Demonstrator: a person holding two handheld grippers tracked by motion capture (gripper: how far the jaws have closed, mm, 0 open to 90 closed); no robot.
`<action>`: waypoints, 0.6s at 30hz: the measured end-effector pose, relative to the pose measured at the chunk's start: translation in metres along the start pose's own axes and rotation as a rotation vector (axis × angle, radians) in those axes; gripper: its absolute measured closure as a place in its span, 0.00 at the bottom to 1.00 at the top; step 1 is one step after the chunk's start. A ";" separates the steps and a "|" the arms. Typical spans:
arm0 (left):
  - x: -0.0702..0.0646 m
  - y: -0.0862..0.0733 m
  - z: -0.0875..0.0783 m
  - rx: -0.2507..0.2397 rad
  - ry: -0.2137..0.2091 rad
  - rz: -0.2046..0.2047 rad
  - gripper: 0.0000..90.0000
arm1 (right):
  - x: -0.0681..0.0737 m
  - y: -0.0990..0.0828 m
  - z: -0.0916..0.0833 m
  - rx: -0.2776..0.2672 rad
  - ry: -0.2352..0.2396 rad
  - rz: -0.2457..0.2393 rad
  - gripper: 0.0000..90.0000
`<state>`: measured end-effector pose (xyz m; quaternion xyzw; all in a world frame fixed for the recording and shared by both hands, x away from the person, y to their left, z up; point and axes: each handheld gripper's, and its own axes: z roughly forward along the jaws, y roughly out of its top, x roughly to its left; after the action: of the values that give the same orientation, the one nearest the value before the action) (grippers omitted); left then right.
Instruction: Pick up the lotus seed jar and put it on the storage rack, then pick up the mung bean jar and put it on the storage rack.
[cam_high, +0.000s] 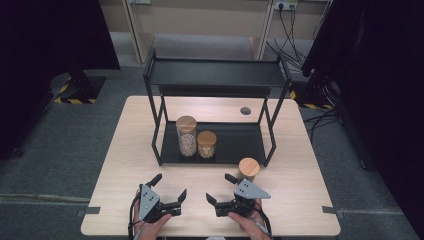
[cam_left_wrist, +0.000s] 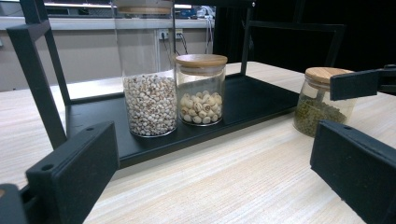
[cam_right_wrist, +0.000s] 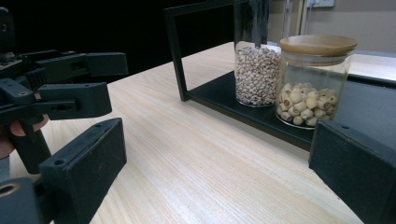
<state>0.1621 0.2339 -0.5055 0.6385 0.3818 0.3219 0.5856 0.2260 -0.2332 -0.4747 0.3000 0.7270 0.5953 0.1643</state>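
Table: jar beyond right gripper.

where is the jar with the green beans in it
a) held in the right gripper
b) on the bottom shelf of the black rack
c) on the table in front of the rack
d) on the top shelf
c: the green-bean jar stands on the wooden table just outside the black rack, apart from both open grippers.

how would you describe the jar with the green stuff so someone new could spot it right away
Start at the black rack on the wooden table. Two jars stand on its bottom shelf; a third, the green jar, stands off the rack on bare wood by its front right corner. It alone holds dark green grains; the other two hold pale ones.
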 end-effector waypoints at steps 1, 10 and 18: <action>0.000 0.000 0.000 0.000 -0.001 0.002 0.01 | 0.000 0.000 0.000 0.000 -0.001 0.001 0.05; 0.000 0.000 0.000 0.002 -0.001 -0.003 0.01 | -0.001 -0.003 -0.005 -0.002 -0.007 0.001 0.05; -0.001 0.000 -0.001 -0.002 -0.005 0.004 0.01 | -0.001 -0.005 -0.013 -0.005 -0.019 0.002 0.05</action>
<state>0.1609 0.2337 -0.5054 0.6396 0.3786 0.3218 0.5866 0.2181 -0.2439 -0.4763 0.3058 0.7238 0.5943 0.1714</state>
